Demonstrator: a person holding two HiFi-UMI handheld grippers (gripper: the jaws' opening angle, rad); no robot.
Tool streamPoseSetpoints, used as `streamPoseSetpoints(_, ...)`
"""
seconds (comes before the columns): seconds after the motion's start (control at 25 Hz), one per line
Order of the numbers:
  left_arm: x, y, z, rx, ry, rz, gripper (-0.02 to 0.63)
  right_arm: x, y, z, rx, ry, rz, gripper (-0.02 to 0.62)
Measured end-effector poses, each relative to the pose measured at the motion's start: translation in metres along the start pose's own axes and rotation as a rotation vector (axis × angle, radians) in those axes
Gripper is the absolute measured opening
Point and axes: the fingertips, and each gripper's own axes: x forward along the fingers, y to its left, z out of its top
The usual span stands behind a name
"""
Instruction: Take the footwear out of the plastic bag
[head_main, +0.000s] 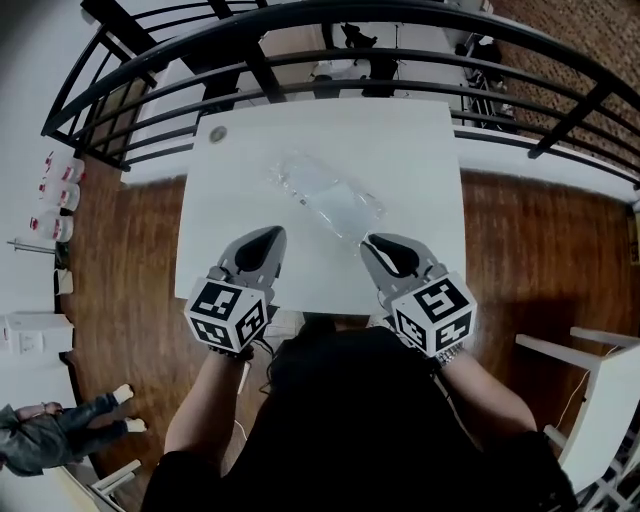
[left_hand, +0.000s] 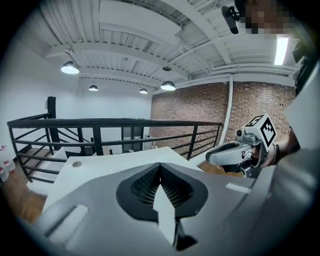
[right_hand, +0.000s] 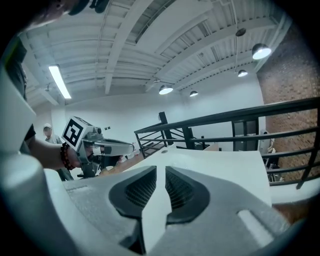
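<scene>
Where bag (head_main: 325, 195) lies, every table (head_main: 410, 140) edge stands clear.

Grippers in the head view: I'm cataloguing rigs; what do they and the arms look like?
The left gripper and right gripper are alike: light grey tapering shells, black ribbed pads inside, each with a white cube of black square markers. The person wears a black short-sleeved top and a dark bead bracelet on the left wrist.
</scene>
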Motion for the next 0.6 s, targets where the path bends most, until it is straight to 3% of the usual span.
streamPoseSetpoints(0.6, 0.079, 0.141, 0.005, 0.031, 0.100, -0.120, 0.025, 0.097, -0.058, -0.045, 0.160, 0.194, -0.228, 0.072)
